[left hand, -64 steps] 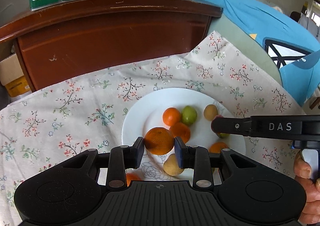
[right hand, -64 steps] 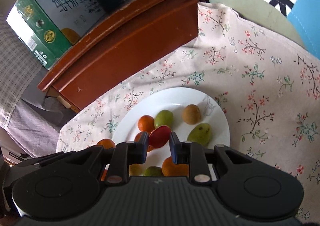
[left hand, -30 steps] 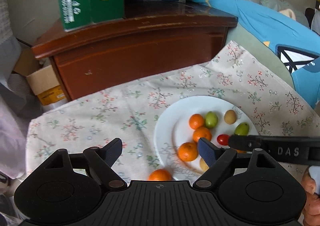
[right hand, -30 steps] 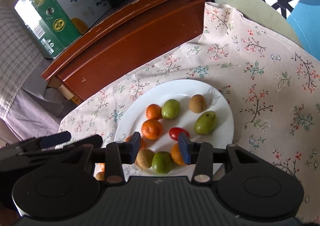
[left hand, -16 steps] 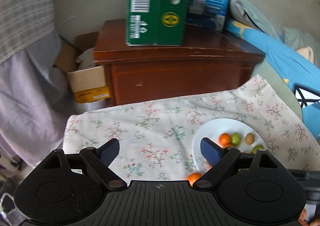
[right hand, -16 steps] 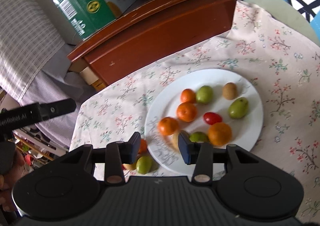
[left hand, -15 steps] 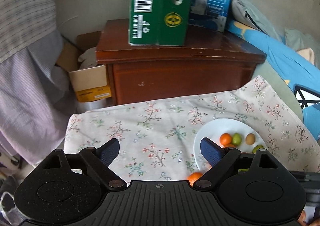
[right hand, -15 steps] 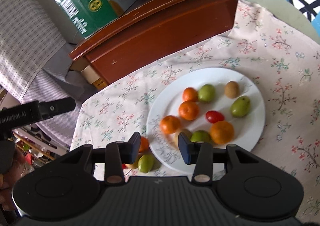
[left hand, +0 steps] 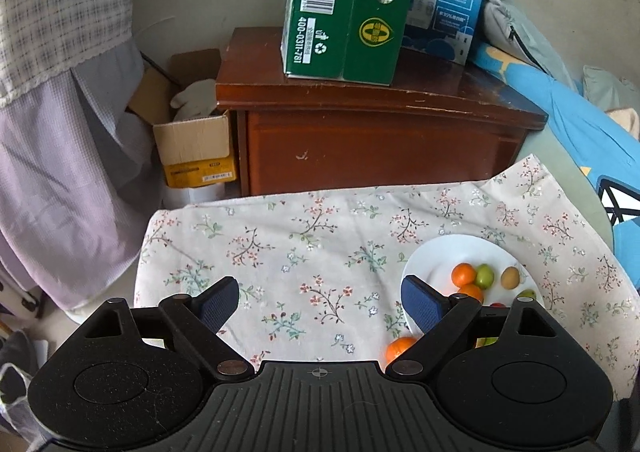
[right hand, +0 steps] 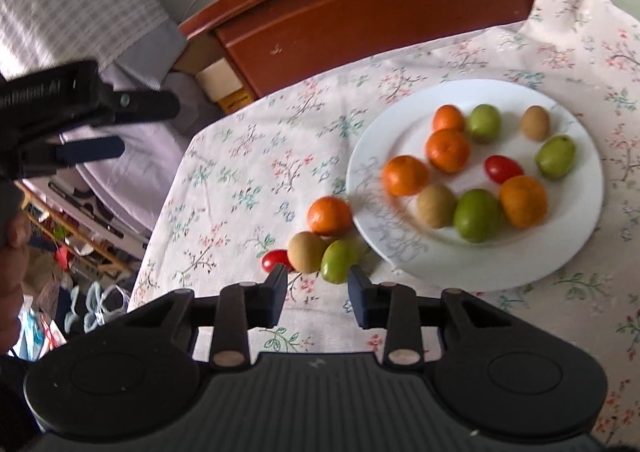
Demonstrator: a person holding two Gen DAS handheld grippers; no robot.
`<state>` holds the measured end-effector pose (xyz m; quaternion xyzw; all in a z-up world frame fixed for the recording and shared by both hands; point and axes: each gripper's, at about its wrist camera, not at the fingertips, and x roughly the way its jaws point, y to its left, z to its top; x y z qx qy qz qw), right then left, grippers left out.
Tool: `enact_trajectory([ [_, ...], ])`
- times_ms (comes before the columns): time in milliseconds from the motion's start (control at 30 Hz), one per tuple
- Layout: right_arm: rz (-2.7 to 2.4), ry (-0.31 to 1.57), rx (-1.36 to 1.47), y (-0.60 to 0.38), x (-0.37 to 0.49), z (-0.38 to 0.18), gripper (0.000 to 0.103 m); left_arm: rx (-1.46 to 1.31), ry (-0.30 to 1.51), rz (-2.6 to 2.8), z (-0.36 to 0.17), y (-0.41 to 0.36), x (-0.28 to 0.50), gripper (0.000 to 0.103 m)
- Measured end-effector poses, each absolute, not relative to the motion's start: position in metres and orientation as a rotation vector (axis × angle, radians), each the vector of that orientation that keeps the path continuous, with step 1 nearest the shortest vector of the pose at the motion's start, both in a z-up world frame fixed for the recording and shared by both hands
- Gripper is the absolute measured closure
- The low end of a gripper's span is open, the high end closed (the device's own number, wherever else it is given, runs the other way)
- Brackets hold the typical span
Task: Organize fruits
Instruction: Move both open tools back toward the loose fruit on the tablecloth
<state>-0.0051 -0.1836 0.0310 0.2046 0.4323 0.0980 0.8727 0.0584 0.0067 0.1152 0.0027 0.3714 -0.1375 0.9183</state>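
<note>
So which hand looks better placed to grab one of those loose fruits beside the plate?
Right. Its tool is open just short of the green fruit and brown fruit; the left tool is over bare cloth.

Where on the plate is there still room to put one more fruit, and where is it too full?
The white plate has bare room along its near rim, in front of the big green fruit, and at its far rim behind the small orange. The middle is crowded. Four loose fruits, including an orange, crowd the cloth beside its left edge.
</note>
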Motion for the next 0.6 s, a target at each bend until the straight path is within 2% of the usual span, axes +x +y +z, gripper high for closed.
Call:
enact_trajectory([
  [233,0.156,0.903,0.384,-0.181,0.001,0.019,0.07,-0.035,0.795,-0.278,0.11,0.01,0.061,0.013],
  [600,0.156,0.901,0.357,-0.175,0.008,0.009,0.08,-0.016,0.82,-0.289,0.102,0.003,0.062,0.013],
])
